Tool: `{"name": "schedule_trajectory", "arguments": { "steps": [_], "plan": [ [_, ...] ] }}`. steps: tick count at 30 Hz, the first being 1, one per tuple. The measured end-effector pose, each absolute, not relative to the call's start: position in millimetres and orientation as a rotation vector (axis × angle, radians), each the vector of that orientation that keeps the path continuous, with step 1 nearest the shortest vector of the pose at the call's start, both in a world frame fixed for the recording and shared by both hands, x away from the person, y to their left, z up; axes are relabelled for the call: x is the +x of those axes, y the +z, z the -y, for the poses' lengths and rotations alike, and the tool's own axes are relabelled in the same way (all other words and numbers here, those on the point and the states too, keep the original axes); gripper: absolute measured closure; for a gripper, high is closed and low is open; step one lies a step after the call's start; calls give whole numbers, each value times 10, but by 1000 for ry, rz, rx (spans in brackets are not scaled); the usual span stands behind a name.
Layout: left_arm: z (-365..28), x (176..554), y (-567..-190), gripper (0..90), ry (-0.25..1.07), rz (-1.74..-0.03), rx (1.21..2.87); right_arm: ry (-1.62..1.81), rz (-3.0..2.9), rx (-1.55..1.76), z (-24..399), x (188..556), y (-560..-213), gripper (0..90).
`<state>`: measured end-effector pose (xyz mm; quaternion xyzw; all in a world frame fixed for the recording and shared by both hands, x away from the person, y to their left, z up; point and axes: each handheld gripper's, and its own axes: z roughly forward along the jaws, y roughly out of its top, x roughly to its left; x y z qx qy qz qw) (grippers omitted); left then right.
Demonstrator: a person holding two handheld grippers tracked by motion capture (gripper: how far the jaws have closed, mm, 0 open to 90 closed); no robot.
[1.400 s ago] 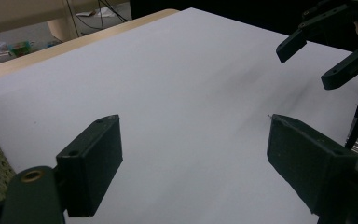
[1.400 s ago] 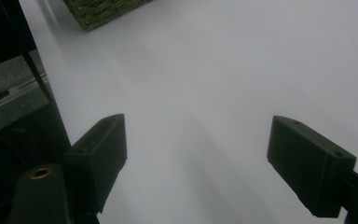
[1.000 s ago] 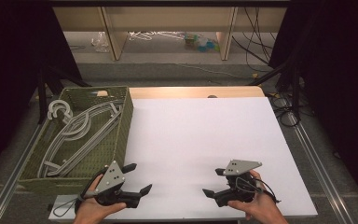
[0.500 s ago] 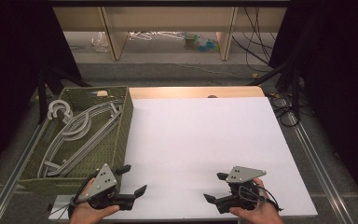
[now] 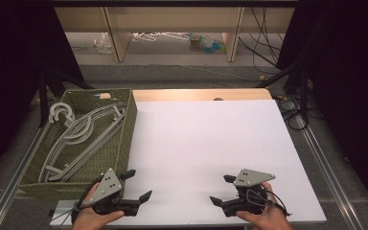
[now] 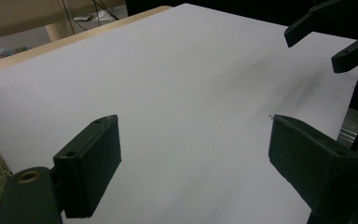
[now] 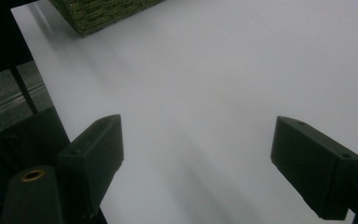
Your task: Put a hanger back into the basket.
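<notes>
My left gripper [image 5: 138, 186] is held low over the near left corner of the white table top [image 5: 206, 143], jaws wide apart with nothing between them. My right gripper [image 5: 221, 190] is held at the near right, also open and empty, its jaws pointing left toward the other one. In the left gripper view my own gripper [image 6: 191, 154] frames bare white surface, and the right gripper's jaws [image 6: 326, 32] show at the upper right. In the right gripper view my gripper [image 7: 196, 158] frames bare white surface too. A green woven basket [image 5: 127, 129] at the left holds several grey clothes hangers [image 5: 76, 136].
The basket's corner [image 7: 102, 14] shows at the top of the right gripper view. A wooden strip [image 5: 201, 94] runs along the table's far edge. Metal rails [image 5: 323, 163] flank the table. Shelves with clutter [image 5: 172, 38] and cables [image 5: 268, 43] lie beyond on the floor.
Both hands have drawn back toward the near edge of the table. Both grippers stay open and empty.
</notes>
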<state>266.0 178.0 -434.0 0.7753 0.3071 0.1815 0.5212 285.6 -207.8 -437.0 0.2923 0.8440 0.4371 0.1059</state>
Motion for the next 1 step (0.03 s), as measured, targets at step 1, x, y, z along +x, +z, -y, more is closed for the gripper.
{"name": "schedule_trajectory", "arguments": {
  "steps": [1],
  "plan": [
    [-1781, 2656, -4337, 168, 438, -741, 1866, 1288, -2488, 862, 2077, 2856, -4371, 178]
  ]
}}
